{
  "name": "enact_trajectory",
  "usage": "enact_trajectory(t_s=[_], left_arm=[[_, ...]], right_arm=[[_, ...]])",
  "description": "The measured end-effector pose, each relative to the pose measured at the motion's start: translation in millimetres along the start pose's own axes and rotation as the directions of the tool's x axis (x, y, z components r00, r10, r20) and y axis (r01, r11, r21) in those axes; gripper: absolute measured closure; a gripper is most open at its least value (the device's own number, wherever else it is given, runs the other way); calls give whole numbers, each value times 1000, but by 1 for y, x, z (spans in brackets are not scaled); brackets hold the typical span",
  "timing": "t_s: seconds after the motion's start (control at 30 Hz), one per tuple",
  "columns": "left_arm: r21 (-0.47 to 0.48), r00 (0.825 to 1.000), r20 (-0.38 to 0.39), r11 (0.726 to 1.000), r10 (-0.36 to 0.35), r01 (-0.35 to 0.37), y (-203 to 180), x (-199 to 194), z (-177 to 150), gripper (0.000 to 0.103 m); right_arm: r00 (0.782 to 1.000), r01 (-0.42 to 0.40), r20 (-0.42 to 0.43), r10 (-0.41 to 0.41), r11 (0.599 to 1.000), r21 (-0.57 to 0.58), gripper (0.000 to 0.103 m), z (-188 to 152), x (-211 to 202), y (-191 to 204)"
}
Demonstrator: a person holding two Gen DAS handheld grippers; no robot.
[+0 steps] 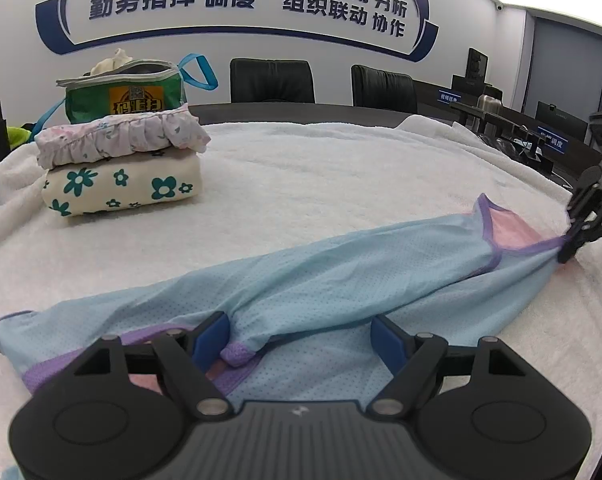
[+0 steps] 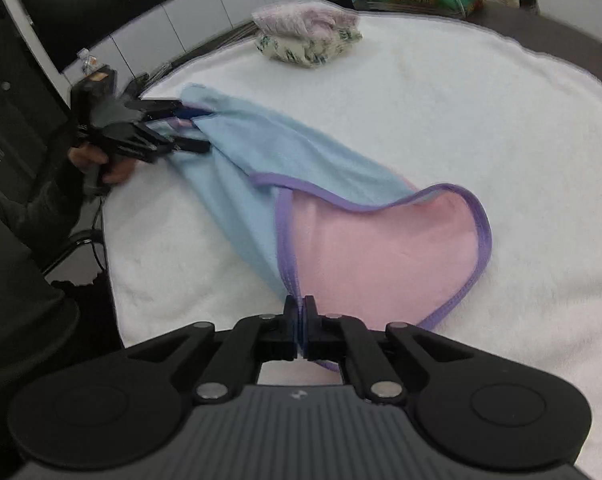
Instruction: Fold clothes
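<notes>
Your right gripper (image 2: pixel 299 312) has its jaws pressed together on the purple-trimmed edge of the light blue garment (image 1: pixel 301 276), pinching it at the pink lining's hem. Your left gripper (image 1: pixel 301 334) hovers over the other end of that garment with its blue-padded fingers (image 1: pixel 211 338) spread wide, a purple-edged fold lying between them, ungripped. Under it all you have the white fleece blanket (image 1: pixel 321 168), covering the table. The garment lies stretched across its near side, between your two grippers. Farther back on the blanket sits a stack of folded clothes (image 1: pixel 121 168), and behind it a green bag (image 1: pixel 129 94).
</notes>
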State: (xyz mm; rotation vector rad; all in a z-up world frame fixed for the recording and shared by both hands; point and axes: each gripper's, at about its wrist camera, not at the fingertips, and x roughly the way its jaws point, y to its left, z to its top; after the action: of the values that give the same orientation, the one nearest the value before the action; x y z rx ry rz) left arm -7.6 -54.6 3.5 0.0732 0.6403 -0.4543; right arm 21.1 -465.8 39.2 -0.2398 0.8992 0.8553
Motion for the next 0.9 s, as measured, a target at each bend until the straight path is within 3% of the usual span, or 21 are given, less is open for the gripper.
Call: enact_trajectory(t_s=[0.03,0.07,0.1,0.17,0.2,0.27,0.33,0.37,0.43,0.57,0.6,0.73,0.77,0.9], left_arm=[[1,1000,0,1000,0,0,0,0,0,26],[1,1000,0,1000,1,-1,0,0,0,26],[2,1000,-1,1000,1,-1,0,0,0,26],[-6,1000,2,1000,-6,6,1,-1,0,25],[-11,1000,3,1000,-11,12,2,-1,0,25],[-16,1000,4,1000,-20,20,2,-1,0,23],[-19,1000,5,1000,-25,25,2,-1,0,23],[-19,1000,5,1000,-24,24,2,-1,0,23],[-18,1000,5,1000,-24,24,3,-1,0,23],[-17,1000,5,1000,-23,23,3,-1,0,23],[-17,1000,5,1000,-23,23,2,0,0,23],[-22,1000,7,999,-25,25,3,-1,0,23],[-24,1000,8,999,-26,26,3,-1,0,23],[-29,1000,10,999,-29,29,4,-2,-1,23]], right_arm=[[1000,-4,-8,4,1000,21,95,2,-2,-3],[1000,-8,-15,9,999,42,86,3,-4,-6],[1000,-12,-22,14,998,63,69,5,-6,-9],[1000,-7,12,6,995,99,58,6,-15,-15],[996,23,87,-34,991,129,58,3,-26,-18],[966,173,139,-218,944,279,56,-2,-33,-28],[913,316,97,-396,838,445,56,-10,-27,-35],[893,347,86,-443,795,497,58,-16,-23,-34],[869,356,107,-482,761,542,64,-25,-14,-25],[807,451,160,-568,768,455,75,-26,7,14],[796,489,154,-585,772,406,83,-22,16,26],[757,631,112,-643,765,128,85,-6,57,71],[756,632,115,-644,765,128,84,-5,56,72],[778,554,141,-612,774,305,83,-5,26,49]])
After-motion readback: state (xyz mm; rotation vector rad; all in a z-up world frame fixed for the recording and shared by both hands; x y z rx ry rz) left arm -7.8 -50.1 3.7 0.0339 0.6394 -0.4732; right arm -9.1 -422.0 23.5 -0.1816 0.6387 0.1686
